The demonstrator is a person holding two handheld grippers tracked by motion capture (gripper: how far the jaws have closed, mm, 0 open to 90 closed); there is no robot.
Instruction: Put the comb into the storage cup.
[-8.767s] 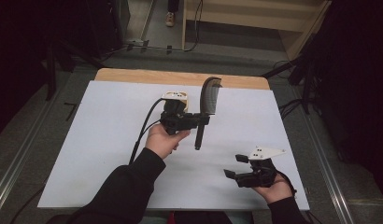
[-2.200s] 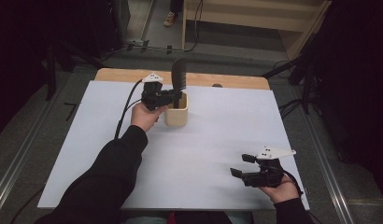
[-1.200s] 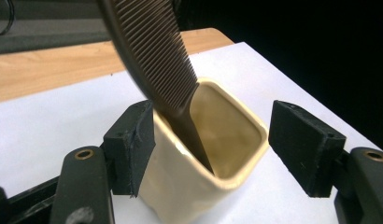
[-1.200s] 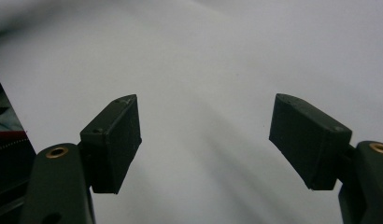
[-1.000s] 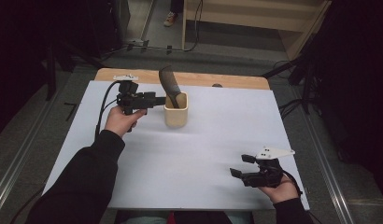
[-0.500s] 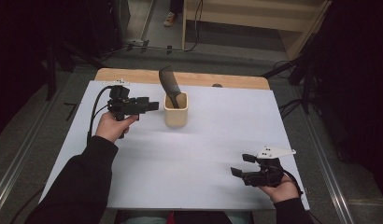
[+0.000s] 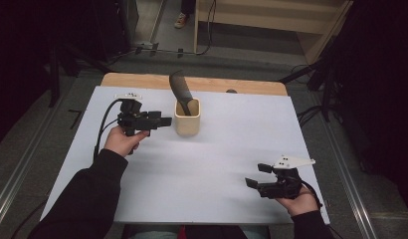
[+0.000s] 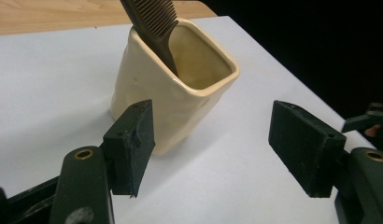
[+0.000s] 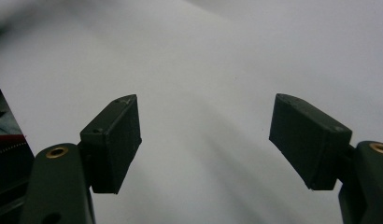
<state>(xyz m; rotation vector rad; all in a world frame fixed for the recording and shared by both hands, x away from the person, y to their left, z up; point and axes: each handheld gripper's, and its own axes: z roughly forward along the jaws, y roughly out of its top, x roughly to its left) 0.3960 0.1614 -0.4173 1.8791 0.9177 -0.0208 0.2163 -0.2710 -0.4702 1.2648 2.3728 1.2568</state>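
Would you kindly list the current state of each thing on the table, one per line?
Comb: standing tilted in the cup, top end sticking out.
Cup: upright on the white table, holding the comb.
Left gripper: open, beside the cup, holding nothing.
Right gripper: open, holding nothing, over the table's near right part.

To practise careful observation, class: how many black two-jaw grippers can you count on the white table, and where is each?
2. The left black two-jaw gripper is held just left of the cream ceramic cup; the right black two-jaw gripper is at the near right of the white table. None seems hidden.
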